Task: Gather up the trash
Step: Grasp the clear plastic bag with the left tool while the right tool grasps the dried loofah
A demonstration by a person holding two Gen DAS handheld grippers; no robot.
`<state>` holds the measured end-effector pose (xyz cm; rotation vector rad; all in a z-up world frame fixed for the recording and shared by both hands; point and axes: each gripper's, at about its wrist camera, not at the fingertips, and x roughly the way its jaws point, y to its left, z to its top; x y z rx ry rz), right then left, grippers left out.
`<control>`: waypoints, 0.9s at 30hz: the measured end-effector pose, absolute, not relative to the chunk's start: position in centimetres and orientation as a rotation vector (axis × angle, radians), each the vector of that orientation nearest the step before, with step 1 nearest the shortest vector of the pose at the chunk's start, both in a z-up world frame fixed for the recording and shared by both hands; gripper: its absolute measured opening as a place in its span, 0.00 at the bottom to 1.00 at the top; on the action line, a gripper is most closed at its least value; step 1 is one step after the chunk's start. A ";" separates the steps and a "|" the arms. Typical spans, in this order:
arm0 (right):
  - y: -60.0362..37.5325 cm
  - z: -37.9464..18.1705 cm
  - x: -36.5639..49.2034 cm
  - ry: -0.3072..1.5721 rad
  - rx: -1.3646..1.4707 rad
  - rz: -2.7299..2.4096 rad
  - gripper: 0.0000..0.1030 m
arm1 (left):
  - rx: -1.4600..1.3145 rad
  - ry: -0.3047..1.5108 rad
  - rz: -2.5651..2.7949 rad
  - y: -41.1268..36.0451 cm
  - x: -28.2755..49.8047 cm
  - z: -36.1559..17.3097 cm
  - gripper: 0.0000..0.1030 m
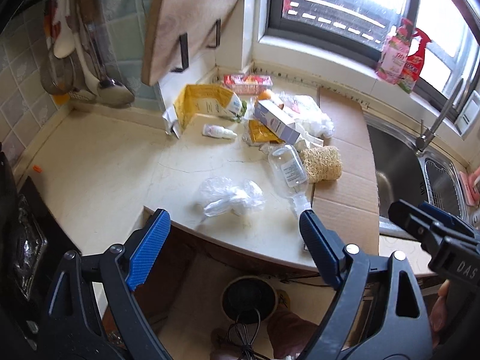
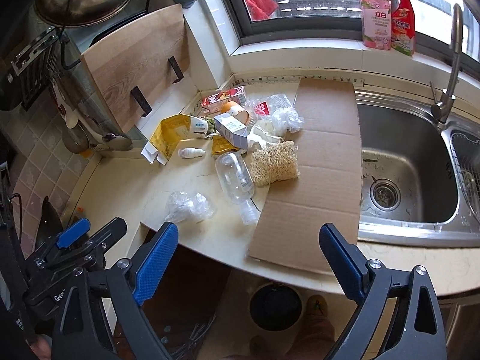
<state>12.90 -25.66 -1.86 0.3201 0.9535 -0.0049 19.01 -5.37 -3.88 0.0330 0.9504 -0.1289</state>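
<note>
Trash lies scattered on the cream counter (image 1: pixel 105 165). Nearest the edge is a crumpled clear plastic bag (image 1: pixel 231 196) (image 2: pixel 189 207), with a clear plastic bottle (image 1: pixel 288 168) (image 2: pixel 235 177) and a loofah pad (image 1: pixel 322 165) (image 2: pixel 274 162) beside it. Farther back lie a yellow carton (image 1: pixel 198 102) (image 2: pixel 174 135), a small white bottle (image 1: pixel 219 132) (image 2: pixel 190 152), a purple-white box (image 1: pixel 277 120) (image 2: pixel 232 129) and a red box (image 1: pixel 247 84) (image 2: pixel 223 97). My left gripper (image 1: pixel 234 214) hangs open just short of the bag. My right gripper (image 2: pixel 249 227) is open over the counter's front edge, holding nothing.
A flat cardboard sheet (image 2: pixel 315 165) covers the counter beside the steel sink (image 2: pixel 405 165) and tap (image 2: pixel 450 60). A wooden board (image 2: pixel 141 60) leans at the back left, ladles (image 1: pixel 75 69) hang on the tiles. A dark round bin (image 2: pixel 276 304) stands on the floor below.
</note>
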 end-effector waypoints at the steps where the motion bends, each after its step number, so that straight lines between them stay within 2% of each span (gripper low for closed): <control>1: -26.6 -2.2 14.3 0.965 0.321 0.012 0.89 | 0.031 0.968 -0.117 -6.0 20.0 -4.3 0.84; 8: -33.0 -6.3 24.1 1.065 0.363 0.098 0.87 | -0.002 1.082 -0.064 -9.0 26.1 -8.4 0.84; 12: -34.9 -9.8 29.3 1.135 0.384 0.141 0.83 | -0.076 1.143 -0.031 -8.4 28.3 -11.0 0.78; 16: -34.8 -13.5 33.0 1.197 0.388 0.180 0.76 | -0.164 1.192 -0.025 -7.1 29.2 -13.0 0.72; 21: -33.3 -17.8 35.2 1.270 0.400 0.258 0.71 | -0.248 1.238 0.009 -4.9 28.9 -14.9 0.72; 24: -32.2 -18.7 35.8 1.247 0.373 0.278 0.66 | -0.335 1.271 0.030 -3.5 28.9 -16.4 0.68; 26: -31.5 -19.0 36.0 1.245 0.350 0.295 0.54 | -0.379 1.288 0.037 -3.0 29.1 -17.5 0.65; 27: -31.2 -19.4 36.2 1.253 0.356 0.304 0.52 | -0.393 1.294 0.040 -2.7 29.1 -17.9 0.65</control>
